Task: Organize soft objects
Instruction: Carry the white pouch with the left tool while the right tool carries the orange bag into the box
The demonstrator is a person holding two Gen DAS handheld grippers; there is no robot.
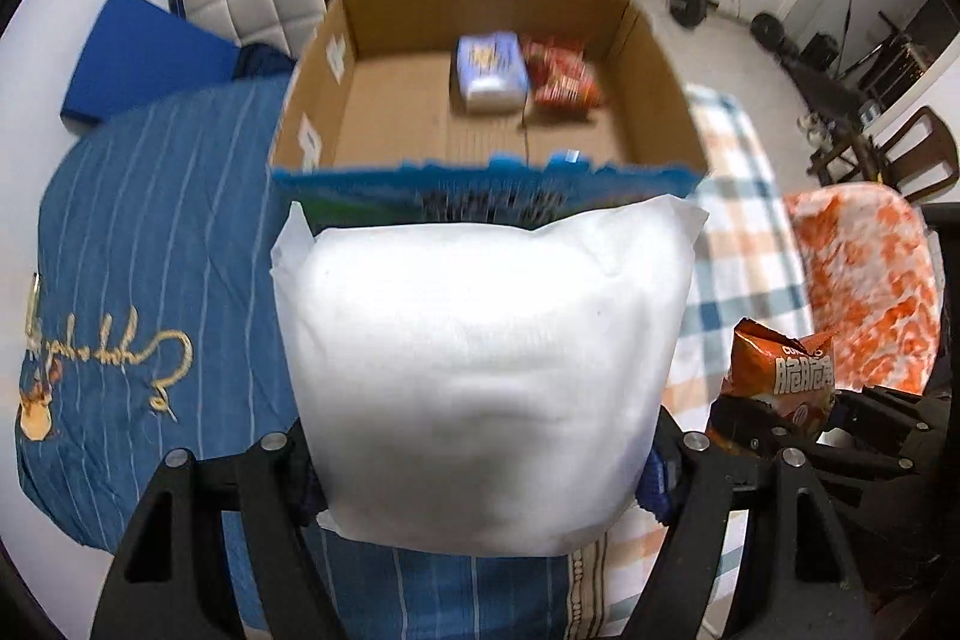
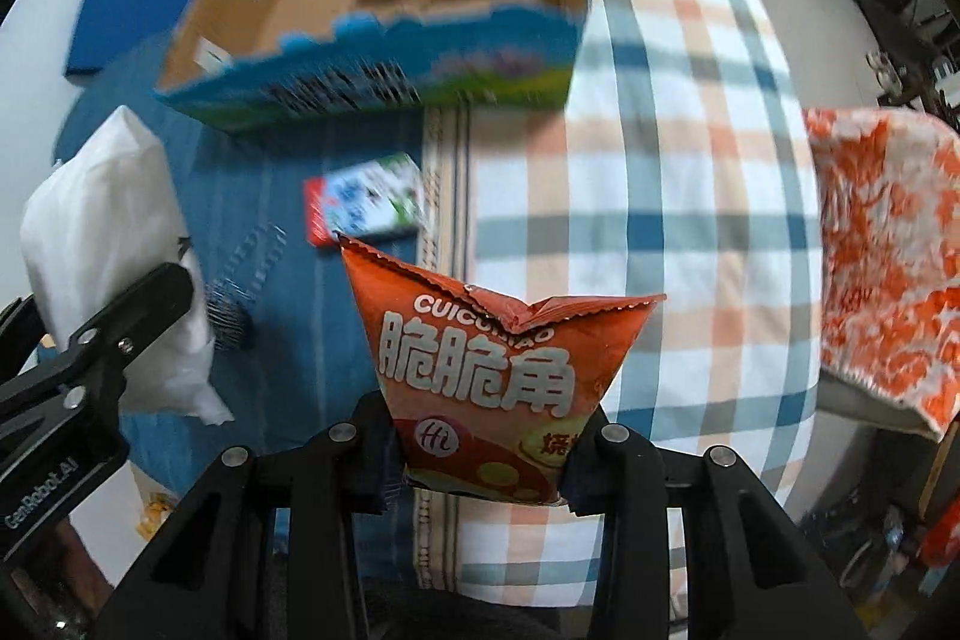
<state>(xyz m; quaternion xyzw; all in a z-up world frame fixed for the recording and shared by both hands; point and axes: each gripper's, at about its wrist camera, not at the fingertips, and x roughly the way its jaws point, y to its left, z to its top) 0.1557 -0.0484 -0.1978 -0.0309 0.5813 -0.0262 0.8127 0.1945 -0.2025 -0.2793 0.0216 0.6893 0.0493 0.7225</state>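
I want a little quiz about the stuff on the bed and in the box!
1. True or false: the left claw grips a white pillow.
2. What does the right claw hold: A) tissue pack, B) orange snack bag, C) towel?
3. How many items lie inside the cardboard box?

Key:
1. True.
2. B.
3. Two: a blue-white tissue pack and a red snack pack.
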